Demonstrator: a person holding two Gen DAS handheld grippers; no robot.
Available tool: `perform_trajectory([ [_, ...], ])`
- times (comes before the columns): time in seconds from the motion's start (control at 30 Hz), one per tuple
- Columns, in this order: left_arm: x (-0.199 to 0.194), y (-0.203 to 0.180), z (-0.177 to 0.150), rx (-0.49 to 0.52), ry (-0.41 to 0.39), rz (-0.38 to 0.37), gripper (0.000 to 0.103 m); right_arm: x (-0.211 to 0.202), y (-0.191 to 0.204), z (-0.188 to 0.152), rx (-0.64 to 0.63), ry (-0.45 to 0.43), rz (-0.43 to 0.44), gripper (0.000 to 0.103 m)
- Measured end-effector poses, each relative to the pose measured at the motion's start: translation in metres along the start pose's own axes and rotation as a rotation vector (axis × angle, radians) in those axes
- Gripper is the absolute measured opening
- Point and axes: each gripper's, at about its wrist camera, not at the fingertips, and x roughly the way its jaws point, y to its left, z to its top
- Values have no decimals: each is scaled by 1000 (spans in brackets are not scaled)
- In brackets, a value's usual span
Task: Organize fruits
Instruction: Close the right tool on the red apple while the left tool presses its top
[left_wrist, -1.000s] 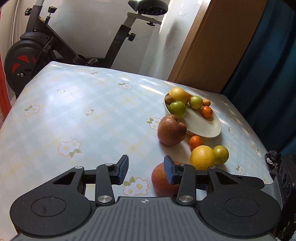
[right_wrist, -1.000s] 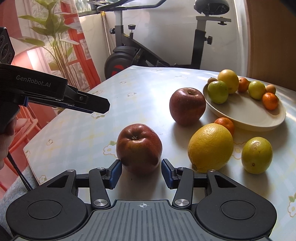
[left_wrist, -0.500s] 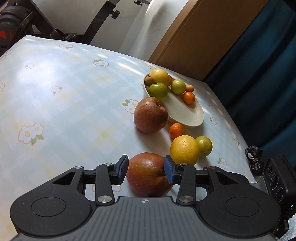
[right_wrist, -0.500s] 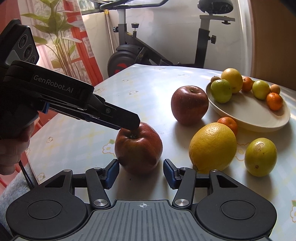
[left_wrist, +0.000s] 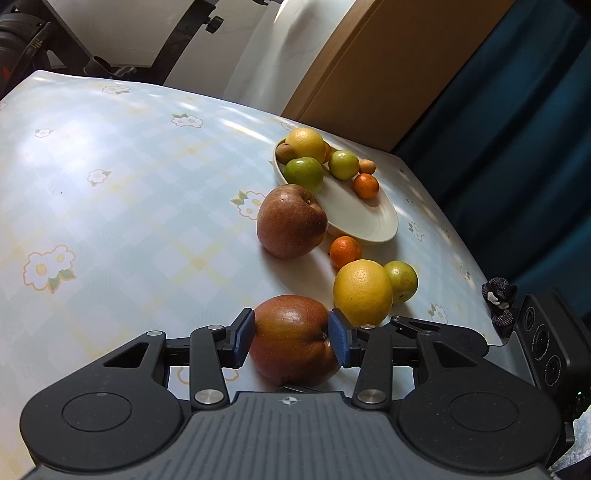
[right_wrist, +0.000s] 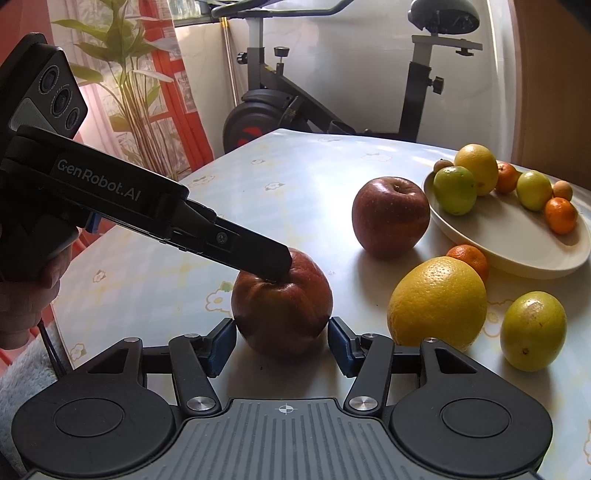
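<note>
Left tongs (right_wrist: 273, 264) — marked "GenRobot.AI" — now straddle apple (right_wrist: 282, 302).

Left claw (left_wrist: 291, 338) clamped shut; right claw (right_wrist: 282, 341) freshly parted.

Your table (left_wrist: 110, 229) carried everything. The near apple (left_wrist: 291, 339) sat on the table closest to you, between the fingers of the left gripper (left_wrist: 291, 341), and in the right wrist view just ahead of the right gripper (right_wrist: 282, 341). The far apple (left_wrist: 291, 225) stood behind it, against the plate (left_wrist: 365, 218). To the near apple's right lay the large citrus (left_wrist: 362, 293), with a smaller round fruit (left_wrist: 402, 280) at its right and a mandarin (left_wrist: 345, 251) behind it, near the plate's edge. On the plate, you had six fruits grouped at its far end. An exercise bike (right_wrist: 332, 92) stood beyond the table.
</note>
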Motion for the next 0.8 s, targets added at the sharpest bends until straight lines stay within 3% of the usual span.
perform_trajectory([
  [0.8,-4,1,-9,-20,-46,8,46,3,0,-8,-13,-58,6,53],
])
